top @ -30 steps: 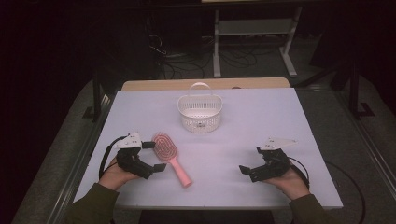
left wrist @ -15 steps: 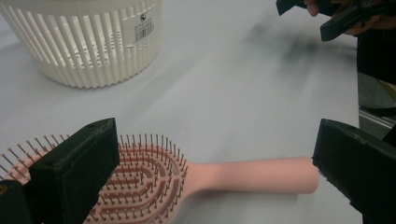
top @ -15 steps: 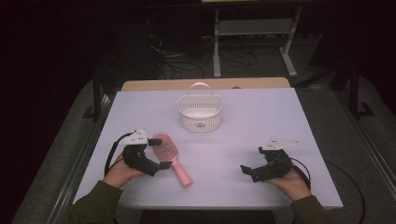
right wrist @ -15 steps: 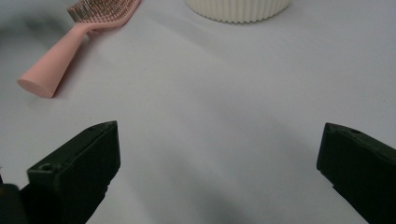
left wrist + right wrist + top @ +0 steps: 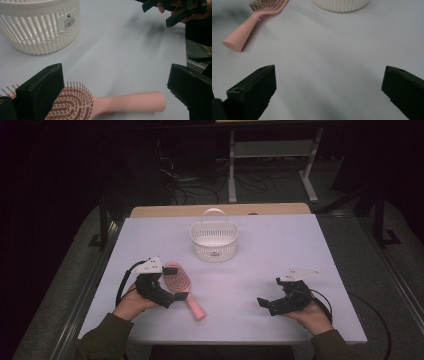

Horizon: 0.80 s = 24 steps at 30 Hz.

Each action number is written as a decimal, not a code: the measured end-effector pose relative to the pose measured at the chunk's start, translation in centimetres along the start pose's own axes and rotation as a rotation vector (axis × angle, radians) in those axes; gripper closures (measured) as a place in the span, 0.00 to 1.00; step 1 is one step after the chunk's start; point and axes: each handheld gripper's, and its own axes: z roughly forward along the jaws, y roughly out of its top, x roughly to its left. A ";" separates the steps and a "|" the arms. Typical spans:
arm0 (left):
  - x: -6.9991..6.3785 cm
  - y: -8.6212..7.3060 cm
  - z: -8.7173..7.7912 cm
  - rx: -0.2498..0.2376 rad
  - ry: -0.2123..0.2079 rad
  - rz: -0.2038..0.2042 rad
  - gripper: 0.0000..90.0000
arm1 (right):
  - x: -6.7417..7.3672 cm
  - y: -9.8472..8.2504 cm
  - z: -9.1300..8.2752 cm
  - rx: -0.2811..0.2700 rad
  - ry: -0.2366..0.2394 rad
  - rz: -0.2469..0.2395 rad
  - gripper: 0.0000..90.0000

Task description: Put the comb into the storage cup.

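We are bringing the left gripper (image 5: 172,282), jaws wide, over the pink hairbrush (image 5: 181,288) lying near the white basket (image 5: 214,241); we should be closing squarely across its neck. The right gripper (image 5: 267,304) is resting wide.

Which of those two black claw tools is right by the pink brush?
The left gripper: its open jaws straddle the hairbrush where head meets handle. The right gripper, also open, sits apart over bare table.
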 end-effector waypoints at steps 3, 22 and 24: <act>-0.2 0.3 0.3 -0.003 -0.006 0.009 0.01 | 0.0 0.0 0.0 -0.002 0.002 0.002 0.00; -0.9 1.6 2.0 -0.002 -0.039 0.013 0.07 | 0.0 0.0 0.1 -0.002 0.008 0.001 0.00; -0.9 1.7 2.1 -0.001 -0.038 0.009 0.08 | 0.1 0.0 0.1 0.000 0.008 0.000 0.00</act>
